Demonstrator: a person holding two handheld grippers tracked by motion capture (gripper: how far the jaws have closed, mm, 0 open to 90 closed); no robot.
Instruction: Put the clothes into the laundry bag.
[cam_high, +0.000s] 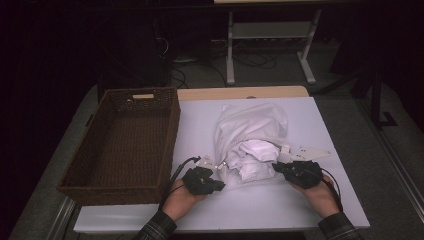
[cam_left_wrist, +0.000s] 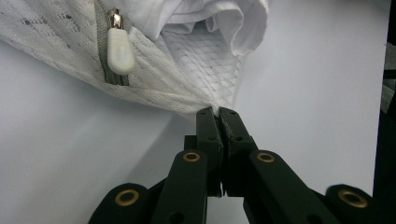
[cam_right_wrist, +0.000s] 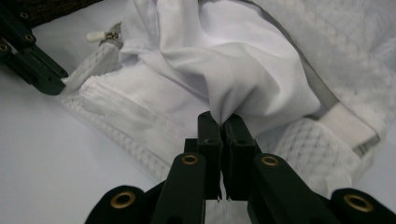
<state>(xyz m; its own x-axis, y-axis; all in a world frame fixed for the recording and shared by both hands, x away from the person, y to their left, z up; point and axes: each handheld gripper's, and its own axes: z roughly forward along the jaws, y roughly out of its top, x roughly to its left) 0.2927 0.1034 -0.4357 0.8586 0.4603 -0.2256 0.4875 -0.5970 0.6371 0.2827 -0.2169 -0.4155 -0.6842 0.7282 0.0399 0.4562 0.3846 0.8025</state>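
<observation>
A white mesh laundry bag (cam_high: 250, 120) lies on the white table (cam_high: 280, 205) with its zippered mouth toward me. A bunched white garment (cam_high: 257, 152) pokes out of that mouth. My left gripper (cam_high: 217, 169) is shut on the mesh edge of the bag (cam_left_wrist: 187, 74) at the mouth's left side, and its tips (cam_left_wrist: 218, 113) pinch the netting just past the white zipper pull (cam_left_wrist: 120, 51). My right gripper (cam_high: 276, 166) is shut on a fold of the white garment (cam_right_wrist: 224, 60) where it comes out of the bag (cam_right_wrist: 322, 154). In the right gripper view the left gripper (cam_right_wrist: 53, 83) holds the mesh at upper left.
A brown wicker basket (cam_high: 112, 194) stands on the left of the table, close beside the left hand. A white tag or strap (cam_high: 312, 151) lies right of the bag. Past the table's far edge are table legs (cam_high: 230, 50) and cables on the floor.
</observation>
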